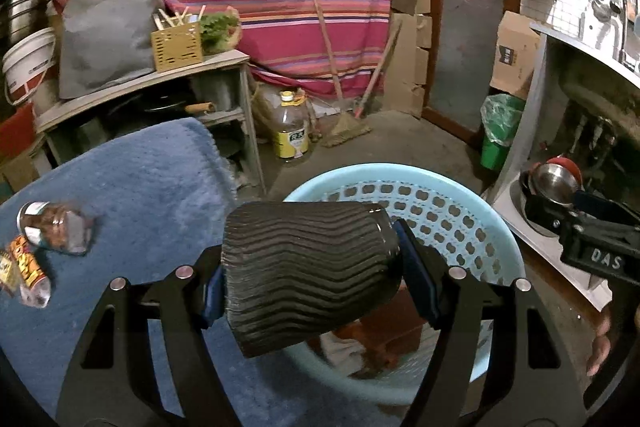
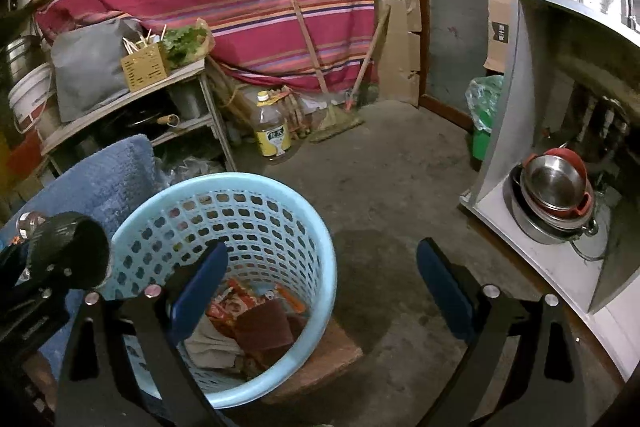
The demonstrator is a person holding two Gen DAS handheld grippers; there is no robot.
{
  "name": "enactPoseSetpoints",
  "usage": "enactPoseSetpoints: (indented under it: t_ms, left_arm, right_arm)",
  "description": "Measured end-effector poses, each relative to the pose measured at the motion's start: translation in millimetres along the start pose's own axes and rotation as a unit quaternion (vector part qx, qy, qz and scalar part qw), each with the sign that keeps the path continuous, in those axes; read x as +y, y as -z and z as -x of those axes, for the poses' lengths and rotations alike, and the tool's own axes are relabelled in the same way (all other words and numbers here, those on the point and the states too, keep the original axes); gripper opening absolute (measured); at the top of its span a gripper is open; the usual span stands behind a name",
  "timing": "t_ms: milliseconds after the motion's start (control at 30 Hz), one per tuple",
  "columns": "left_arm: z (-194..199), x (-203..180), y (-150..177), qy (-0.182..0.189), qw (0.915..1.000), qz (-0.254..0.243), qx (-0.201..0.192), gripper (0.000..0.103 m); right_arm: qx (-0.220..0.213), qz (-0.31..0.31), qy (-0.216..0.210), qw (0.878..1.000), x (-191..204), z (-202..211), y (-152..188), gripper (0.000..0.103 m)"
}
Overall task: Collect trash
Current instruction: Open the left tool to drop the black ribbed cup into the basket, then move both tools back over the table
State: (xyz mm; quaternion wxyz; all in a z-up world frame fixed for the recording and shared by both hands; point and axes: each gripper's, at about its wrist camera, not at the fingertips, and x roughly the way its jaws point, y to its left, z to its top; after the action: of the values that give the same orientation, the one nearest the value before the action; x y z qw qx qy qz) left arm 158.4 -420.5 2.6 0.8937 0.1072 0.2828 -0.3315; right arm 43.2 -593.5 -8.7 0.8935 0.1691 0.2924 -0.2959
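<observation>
Closest to us, our left gripper [image 1: 312, 283] is clamped on a black ribbed paper cup [image 1: 308, 279], held sideways with one blue pad against its rim end and the other against its base. We hold it this way, we judge, because gripping it end to end keeps the thin wall from crushing. The cup hangs at the near rim of the light blue basket [image 1: 496, 227], partly over its mouth, so letting go looks like the step in hand.

Our right gripper [image 2: 322, 283] stands wide open with nothing between its blue pads, off to the right side of the basket over the bare floor. We read that as a hand kept clear so the cup has room to fall.

The basket sits on a reddish block on the floor, just beside the blue blanket [image 1: 132, 179]. Inside it, in the right wrist view, lie wrappers [image 2: 240, 303] and crumpled paper, so part of the trash is already collected.

Further left on the blanket, a clear plastic bottle [image 1: 52, 227] and an orange wrapper [image 1: 24, 259] lie close together, well apart from the basket; these still wait.

Beyond stand a shelf, an oil jug [image 1: 290, 131], a broom and a striped cloth.
</observation>
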Motion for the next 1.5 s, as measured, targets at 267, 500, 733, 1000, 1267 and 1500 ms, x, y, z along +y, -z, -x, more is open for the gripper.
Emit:
enactPoseSetpoints:
  t_ms: [267,500,733,1000,1267,1500]
  left_arm:
    - [-16.2,-1.5,-9.4,0.018,0.9996,0.004,0.021,0.087]
    - [3.0,31.8,-4.7,-0.011,0.9995,0.023,0.016,0.092]
    - [49.5,88.5,16.2,-0.074,0.9968,0.029,-0.003,0.096]
    - [97.0,171.3,42.1,-0.148,0.9879,0.046,-0.012,0.097]
    - [130.0,244.0,74.8,-0.170,0.9806,0.097,-0.014,0.097]
    - [152.9,300.1,96.2,-0.202,0.9705,0.130,-0.015,0.097]
  right_arm:
    - [-0.001,0.002,0.005,1.000,-0.2,0.9,0.4,0.093]
    - [-0.001,0.013,0.001,1.000,16.8,1.0,-2.9,0.093]
    - [0.003,0.028,-0.034,0.999,54.3,3.2,0.0,0.093]
    - [0.005,0.056,-0.090,0.994,126.1,10.6,12.0,0.093]
    - [0.004,0.070,-0.129,0.989,194.5,17.6,22.9,0.093]
    - [0.008,0.103,-0.153,0.983,261.4,17.3,37.7,0.094]
